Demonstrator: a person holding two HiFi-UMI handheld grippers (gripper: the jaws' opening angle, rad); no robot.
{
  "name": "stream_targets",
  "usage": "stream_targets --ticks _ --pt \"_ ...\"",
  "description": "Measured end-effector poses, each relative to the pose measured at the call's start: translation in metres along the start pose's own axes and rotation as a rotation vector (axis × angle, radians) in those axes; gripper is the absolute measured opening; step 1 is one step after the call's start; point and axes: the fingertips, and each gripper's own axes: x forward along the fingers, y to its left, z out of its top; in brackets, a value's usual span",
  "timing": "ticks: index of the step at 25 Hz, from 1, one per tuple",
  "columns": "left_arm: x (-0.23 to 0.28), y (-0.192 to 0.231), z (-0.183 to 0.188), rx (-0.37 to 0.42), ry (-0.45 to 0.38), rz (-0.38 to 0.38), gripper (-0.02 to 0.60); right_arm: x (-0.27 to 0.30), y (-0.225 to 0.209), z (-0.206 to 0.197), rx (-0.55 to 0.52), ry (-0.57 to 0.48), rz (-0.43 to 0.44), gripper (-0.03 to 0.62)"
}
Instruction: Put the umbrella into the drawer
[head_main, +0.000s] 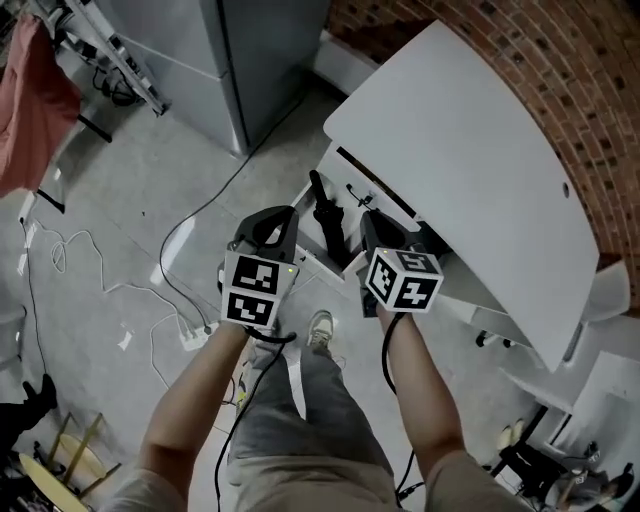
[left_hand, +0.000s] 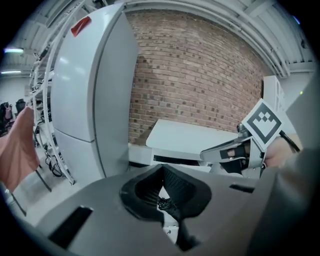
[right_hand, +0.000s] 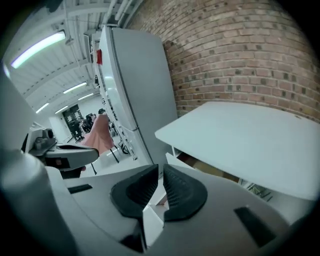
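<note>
umbrella (head_main: 325, 215): black, folded, lying in open drawer (head_main: 312, 262) under white worktop (head_main: 470, 170) | left gripper (head_main: 275, 228): left of umbrella in head view, fingers together, empty | right gripper (head_main: 378, 236): right of it, fingers all but together, nothing between | grey fridge (head_main: 230, 60) beyond

Eyes on the white desk (head_main: 470, 150), its curved top set against the brick wall (head_main: 560, 60). Under the desk's front edge the drawer (head_main: 322, 262) stands pulled out, and the black umbrella (head_main: 322, 210) lies in it. Away from the desk spreads the grey floor (head_main: 120, 190). A black cable (head_main: 215, 192) loops across it just off the desk's corner. Farther from the desk, a white cable (head_main: 125, 288) snakes along to a white power strip (head_main: 192, 337). A grey cabinet (head_main: 230, 60) stands on the floor near the desk's end.
</note>
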Motion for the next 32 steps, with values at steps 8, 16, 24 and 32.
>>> stream_targets --ticks 8,16,24,32 --pt "-0.063 -0.023 0.079 0.041 -0.062 0.001 0.008 -0.094 0.041 0.092 -0.091 -0.137 0.04 0.02" --pt "-0.124 -0.037 0.157 0.086 -0.146 0.011 0.008 -0.187 0.083 0.172 -0.145 -0.265 0.109 0.009" --pt "-0.181 -0.055 0.227 0.172 -0.258 0.026 0.008 -0.269 0.118 0.237 -0.21 -0.41 0.13 0.009" --pt "-0.237 -0.076 0.279 0.262 -0.366 0.022 0.008 -0.347 0.139 0.285 -0.302 -0.572 0.132 0.009"
